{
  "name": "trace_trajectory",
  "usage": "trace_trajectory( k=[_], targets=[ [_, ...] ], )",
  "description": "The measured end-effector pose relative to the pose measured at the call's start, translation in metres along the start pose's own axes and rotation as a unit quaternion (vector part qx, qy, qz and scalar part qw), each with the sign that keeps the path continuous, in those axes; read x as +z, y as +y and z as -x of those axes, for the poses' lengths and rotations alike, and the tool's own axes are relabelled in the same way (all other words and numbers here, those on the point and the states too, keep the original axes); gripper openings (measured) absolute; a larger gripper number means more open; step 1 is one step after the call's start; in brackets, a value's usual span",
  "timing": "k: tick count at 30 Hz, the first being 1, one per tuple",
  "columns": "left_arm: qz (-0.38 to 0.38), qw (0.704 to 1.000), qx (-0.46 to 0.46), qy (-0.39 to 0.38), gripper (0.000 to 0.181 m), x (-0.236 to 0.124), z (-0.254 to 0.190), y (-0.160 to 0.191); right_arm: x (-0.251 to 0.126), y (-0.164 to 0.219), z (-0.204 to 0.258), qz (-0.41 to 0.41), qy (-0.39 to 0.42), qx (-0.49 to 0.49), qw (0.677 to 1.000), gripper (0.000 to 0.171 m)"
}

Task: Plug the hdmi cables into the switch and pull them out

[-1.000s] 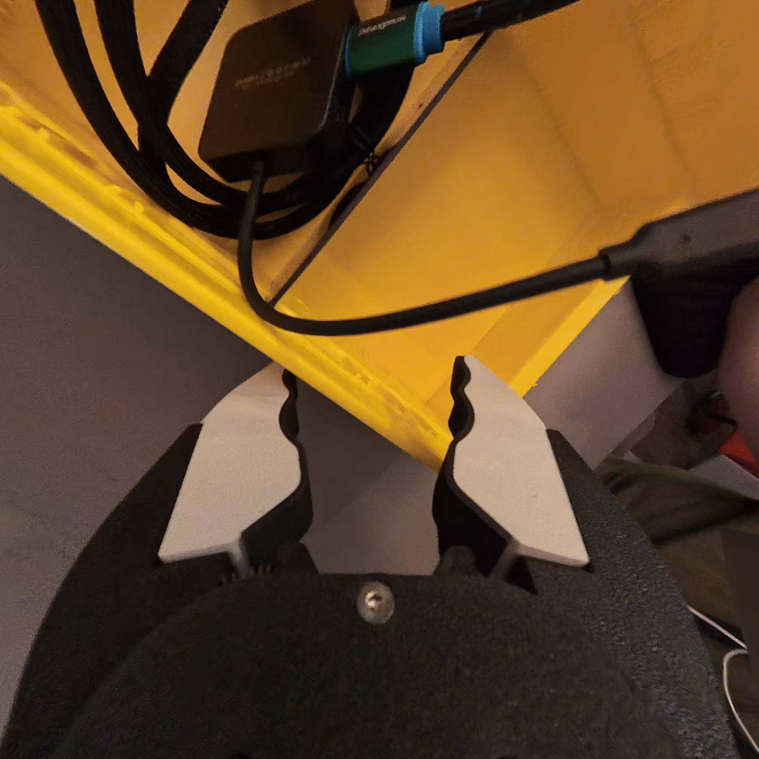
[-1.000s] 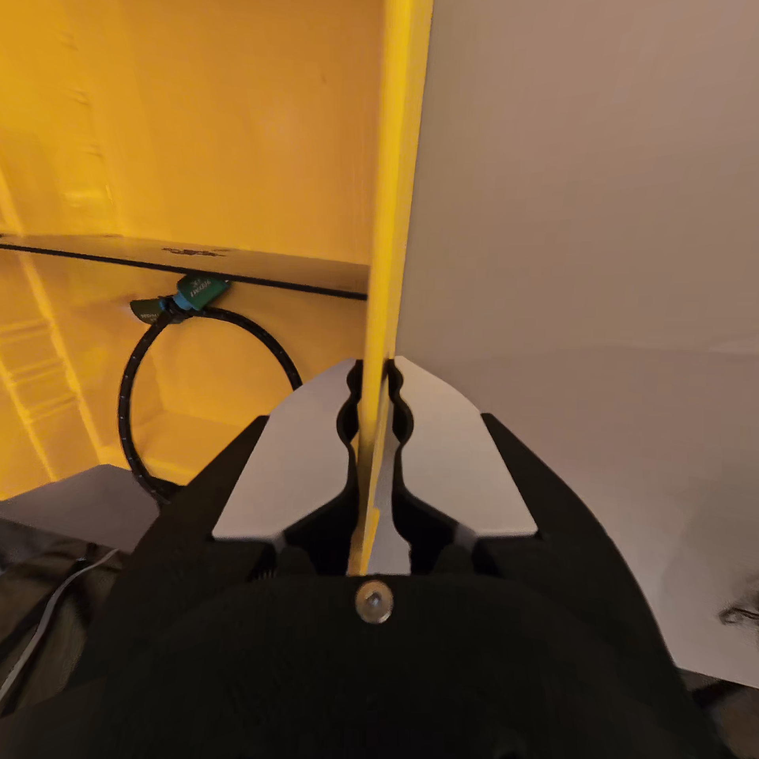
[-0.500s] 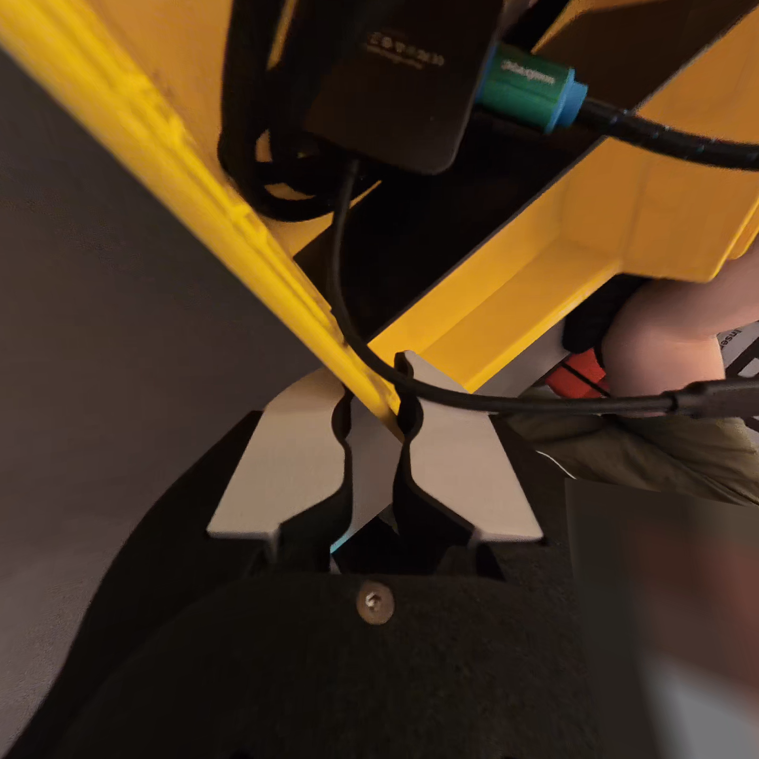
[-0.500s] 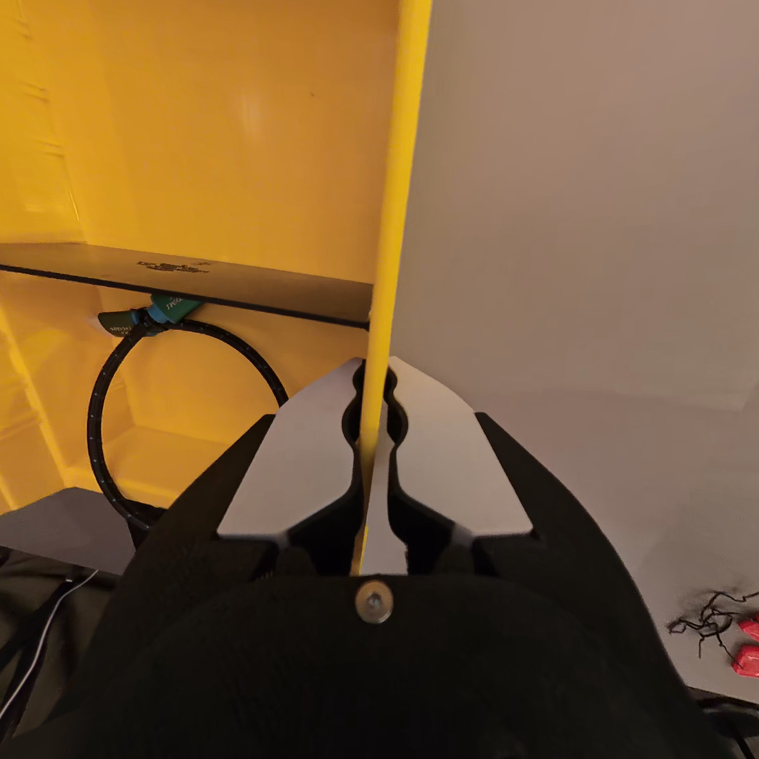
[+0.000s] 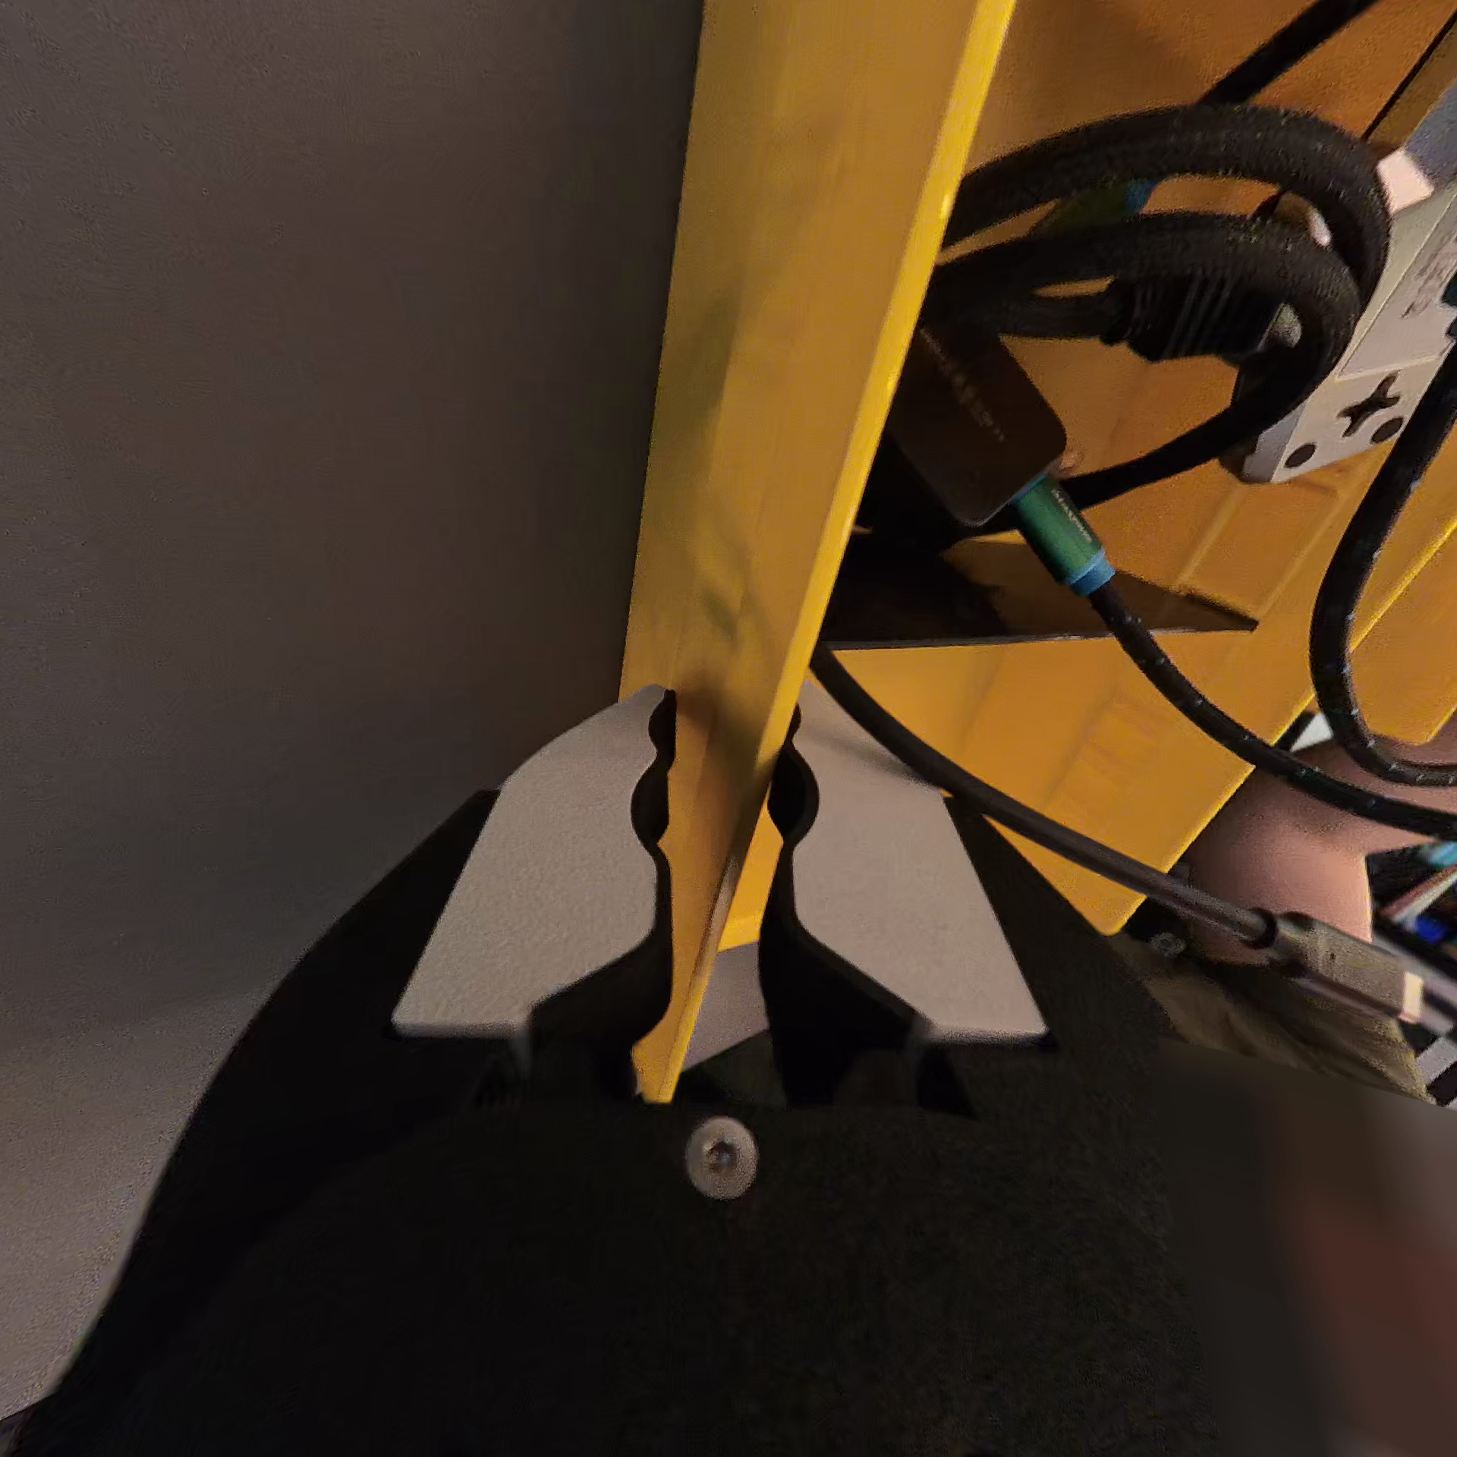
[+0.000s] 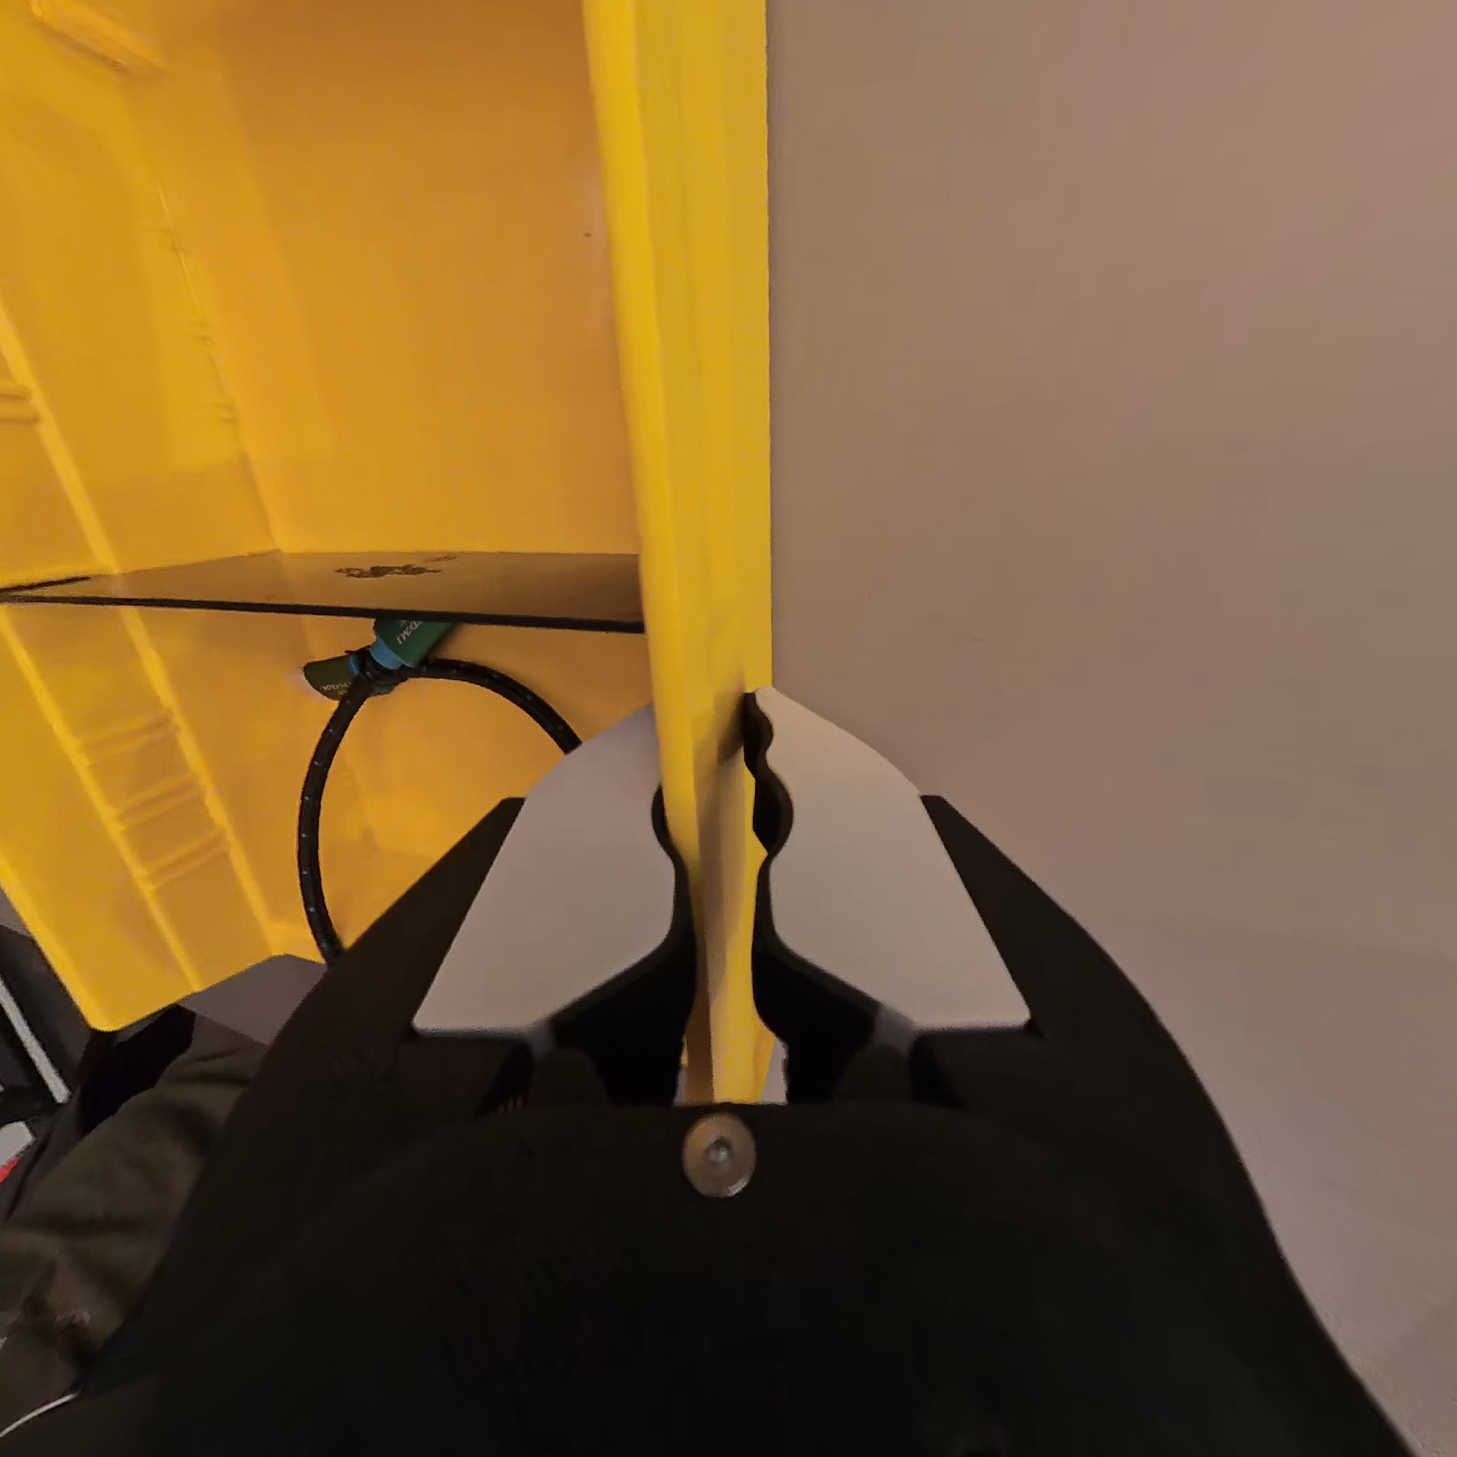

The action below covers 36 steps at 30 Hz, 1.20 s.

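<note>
both grippers, left gripper (image 5: 721,788) and right gripper (image 6: 709,788), have fingers pinching the yellow bin (image 5: 788,394) wall; beyond the left fingers, the stiff green plug (image 5: 1060,544) is probably the best hold on the light switch (image 5: 978,426).

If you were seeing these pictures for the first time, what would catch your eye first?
The bright yellow bin stands out: each gripper, left and right, is shut on one of its walls. Inside, a dark switch sits among black cables, with a green plug in it.
</note>
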State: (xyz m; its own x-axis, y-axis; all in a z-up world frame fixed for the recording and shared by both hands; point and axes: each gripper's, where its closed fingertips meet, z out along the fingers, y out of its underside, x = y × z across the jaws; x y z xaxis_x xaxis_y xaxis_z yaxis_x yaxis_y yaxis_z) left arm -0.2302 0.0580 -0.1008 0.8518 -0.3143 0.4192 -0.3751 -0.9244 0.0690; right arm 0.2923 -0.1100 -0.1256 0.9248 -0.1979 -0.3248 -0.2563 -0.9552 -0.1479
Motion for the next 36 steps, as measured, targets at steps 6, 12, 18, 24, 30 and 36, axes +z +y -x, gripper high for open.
trace_trajectory(
  k=[6, 12, 18, 24, 30, 36],
  targets=[
    [-0.072, 0.993, -0.084, 0.05, 0.026, -0.024, 0.053, 0.014, -0.007, 0.01, -0.014, -0.005, -0.022, 0.046, 0.999, 0.013],
    [-0.12, 0.981, -0.13, 0.077, 0.028, -0.037, 0.08, 0.023, -0.008, 0.023, -0.011, 0.01, -0.027, 0.079, 0.996, 0.015],
    [-0.119, 0.982, -0.113, 0.091, 0.03, -0.038, 0.081, 0.025, -0.006, 0.037, 0.003, 0.042, -0.024, 0.074, 0.996, 0.014],
    [-0.097, 0.99, -0.082, 0.058, 0.026, -0.038, 0.084, 0.025, -0.008, 0.049, 0.0, 0.065, 0.002, 0.064, 0.996, 0.01],
    [-0.129, 0.99, -0.061, -0.012, 0.018, -0.048, 0.102, 0.009, -0.008, 0.043, -0.003, 0.057, 0.003, 0.058, 0.997, 0.01],
    [-0.158, 0.986, -0.007, -0.05, 0.014, -0.053, 0.107, 0.002, -0.008, 0.044, -0.003, 0.07, -0.005, 0.044, 0.997, 0.012]
  ],
)
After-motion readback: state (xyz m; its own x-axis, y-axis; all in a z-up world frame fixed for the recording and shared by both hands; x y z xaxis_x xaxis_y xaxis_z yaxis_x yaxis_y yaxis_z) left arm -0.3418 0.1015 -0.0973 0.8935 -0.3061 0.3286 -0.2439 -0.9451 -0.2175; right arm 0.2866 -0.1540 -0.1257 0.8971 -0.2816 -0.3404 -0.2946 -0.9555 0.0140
